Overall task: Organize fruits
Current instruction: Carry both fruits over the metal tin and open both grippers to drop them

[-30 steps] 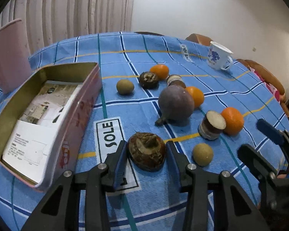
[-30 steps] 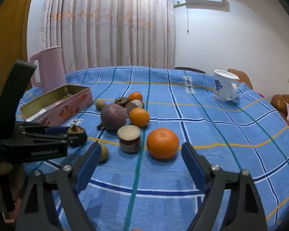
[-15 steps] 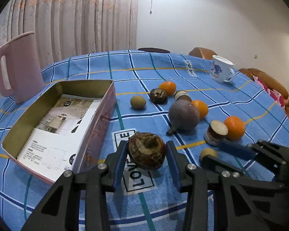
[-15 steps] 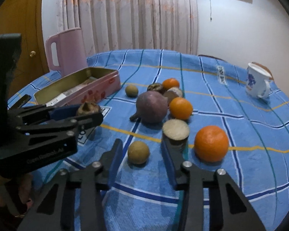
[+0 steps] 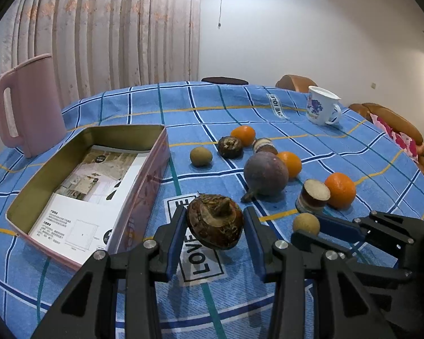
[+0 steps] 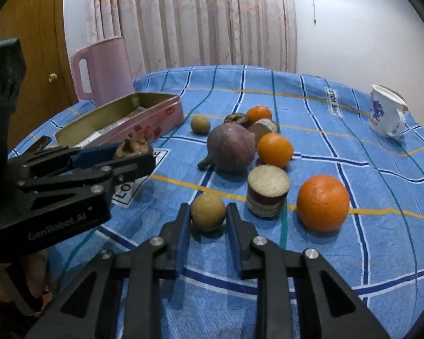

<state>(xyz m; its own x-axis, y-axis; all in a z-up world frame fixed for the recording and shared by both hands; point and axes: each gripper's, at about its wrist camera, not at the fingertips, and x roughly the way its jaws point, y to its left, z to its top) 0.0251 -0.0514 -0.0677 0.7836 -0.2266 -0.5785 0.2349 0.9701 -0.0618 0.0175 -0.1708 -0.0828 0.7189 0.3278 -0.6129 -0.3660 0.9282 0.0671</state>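
1. The left gripper [image 5: 214, 227] is clamped on a brown taro-like corm [image 5: 214, 221], its blue pads pressed to both sides; the corm sits low in the centre of the left wrist frame, raised clear of the blue checked tablecloth [image 5: 240, 104] with its shadow on the "LOVE" label below.
2. To the left of that corm in the same frame lies the open pink tin [image 5: 152, 180], a printed leaflet [image 5: 90, 195] flat on its bottom.
3. The right gripper [image 6: 207, 217] sits low in the centre of its own frame with the fingers close around a small round tan fruit [image 6: 207, 212], which rests on the cloth; I cannot tell whether the pads touch it.
4. Just right of that fruit stands a cut root piece [image 6: 268, 195], pale face up, and further right a large orange [image 6: 322, 202].
5. Above them in the frame lies a big purple round fruit [image 6: 230, 147] with a smaller orange [image 6: 274, 149] touching its right side.
6. A pink jug [image 6: 101, 70] stands upper left, behind the tin; a white floral mug [image 6: 385, 111] stands at the far right.
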